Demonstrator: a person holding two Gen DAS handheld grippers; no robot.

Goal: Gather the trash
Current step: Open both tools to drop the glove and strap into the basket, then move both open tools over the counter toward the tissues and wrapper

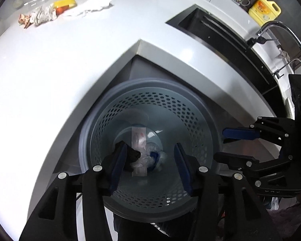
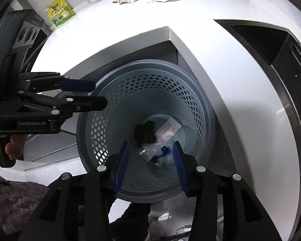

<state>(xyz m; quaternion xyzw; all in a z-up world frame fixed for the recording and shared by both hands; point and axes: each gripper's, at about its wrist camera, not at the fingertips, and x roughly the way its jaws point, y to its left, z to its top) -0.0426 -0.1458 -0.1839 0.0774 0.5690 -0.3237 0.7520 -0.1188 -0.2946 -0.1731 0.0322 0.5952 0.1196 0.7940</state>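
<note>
A: How far along are we?

B: Partly. Both the left gripper and right gripper are hanging over the grey bin, jaws apart, gripping nothing. A black scrap, a wrapper and a crushed bottle are lying at the bottom.

A: What's remaining?

B: Crumpled wrappers and a white tissue are sitting on the far counter.

One perforated bin, two grippers, one yellow bottle, one green pouch, one faucet.
</note>
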